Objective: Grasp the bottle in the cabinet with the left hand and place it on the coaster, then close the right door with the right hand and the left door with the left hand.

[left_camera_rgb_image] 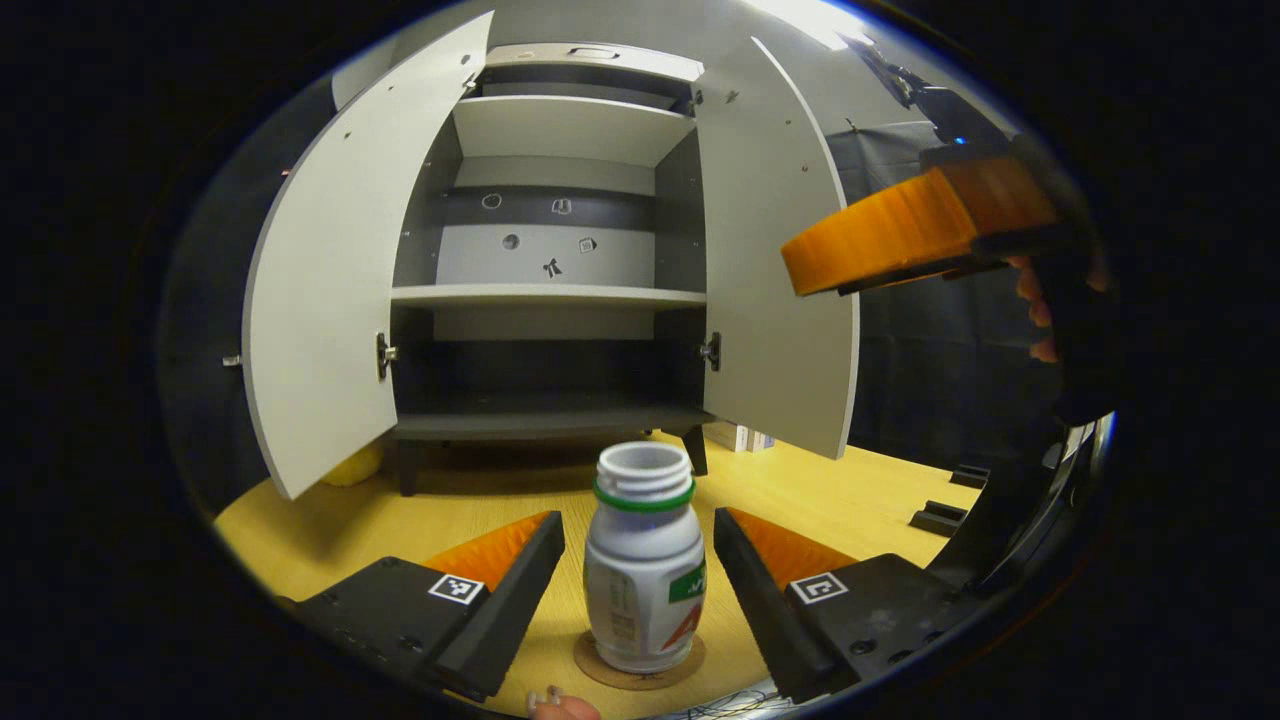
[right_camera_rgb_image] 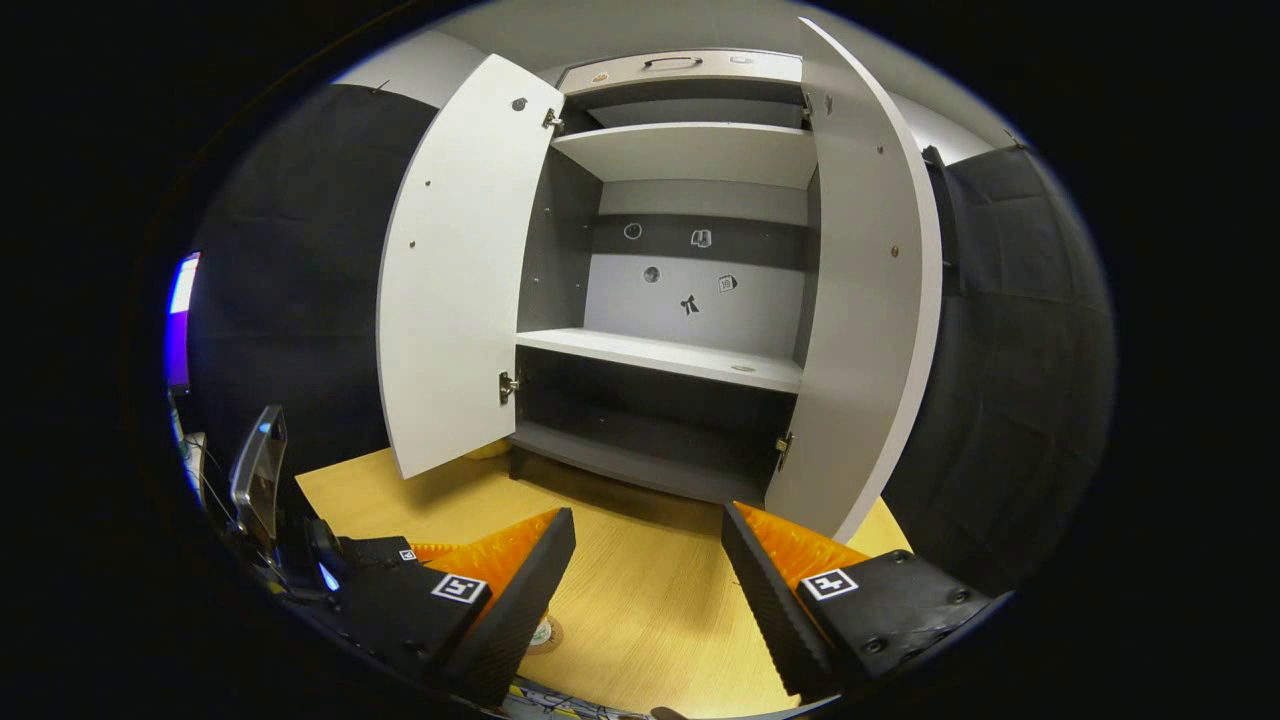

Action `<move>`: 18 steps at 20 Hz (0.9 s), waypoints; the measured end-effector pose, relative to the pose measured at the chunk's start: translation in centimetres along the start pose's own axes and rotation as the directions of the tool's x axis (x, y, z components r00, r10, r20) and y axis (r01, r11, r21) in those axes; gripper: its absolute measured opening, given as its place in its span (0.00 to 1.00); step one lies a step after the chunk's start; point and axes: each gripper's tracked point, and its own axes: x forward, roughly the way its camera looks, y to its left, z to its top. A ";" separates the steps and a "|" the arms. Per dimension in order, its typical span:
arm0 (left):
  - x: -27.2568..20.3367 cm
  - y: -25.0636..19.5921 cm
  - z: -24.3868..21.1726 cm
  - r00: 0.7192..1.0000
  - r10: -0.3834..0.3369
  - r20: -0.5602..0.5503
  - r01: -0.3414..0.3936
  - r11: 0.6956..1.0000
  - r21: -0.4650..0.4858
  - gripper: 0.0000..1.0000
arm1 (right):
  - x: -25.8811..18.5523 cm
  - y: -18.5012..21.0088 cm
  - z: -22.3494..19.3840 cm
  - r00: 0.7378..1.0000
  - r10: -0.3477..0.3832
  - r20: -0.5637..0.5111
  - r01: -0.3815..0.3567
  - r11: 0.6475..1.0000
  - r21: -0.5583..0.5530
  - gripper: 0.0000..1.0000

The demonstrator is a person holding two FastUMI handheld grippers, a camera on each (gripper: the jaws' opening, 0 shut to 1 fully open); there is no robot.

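Left tongs (left_camera_rgb_image: 640,580) stand apart, one finger on either side of the bottle (left_camera_rgb_image: 645,570), neither touching it. The bottle sits upright on the coaster (left_camera_rgb_image: 590,662), capless, a green ring round its neck, out on the yellow tabletop (left_camera_rgb_image: 850,490) in front of the cabinet (left_camera_rgb_image: 550,300). Right tongs (right_camera_rgb_image: 648,580) are apart too, nothing between them but bare tabletop, and they point at the cabinet. From the left gripper view, the right tongs hang high at the right, a hand (left_camera_rgb_image: 1040,310) behind them, beside the right door (left_camera_rgb_image: 780,280). Both doors are wide open: left door (left_camera_rgb_image: 330,290) swung out, shelves bare inside.
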 end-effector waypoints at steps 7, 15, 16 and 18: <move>-0.3 -0.1 12.4 0.989 -0.103 0.111 0.092 0.991 0.093 0.94 | -1.3 -1.7 6.3 0.994 -0.088 0.069 0.083 0.993 0.079 0.98; -3.7 2.2 24.0 0.961 -0.237 0.141 0.228 0.970 0.080 0.96 | -5.7 -11.1 13.5 0.907 -0.402 0.124 0.373 0.905 0.204 0.98; -4.1 2.5 25.0 0.954 -0.260 0.147 0.250 0.965 0.083 0.96 | -6.3 -13.0 14.1 0.885 -0.445 0.134 0.411 0.884 0.220 0.98; -4.4 3.2 26.8 0.949 -0.275 0.153 0.263 0.960 0.091 0.96 | -6.9 -16.1 14.6 0.857 -0.498 0.132 0.461 0.856 0.236 0.98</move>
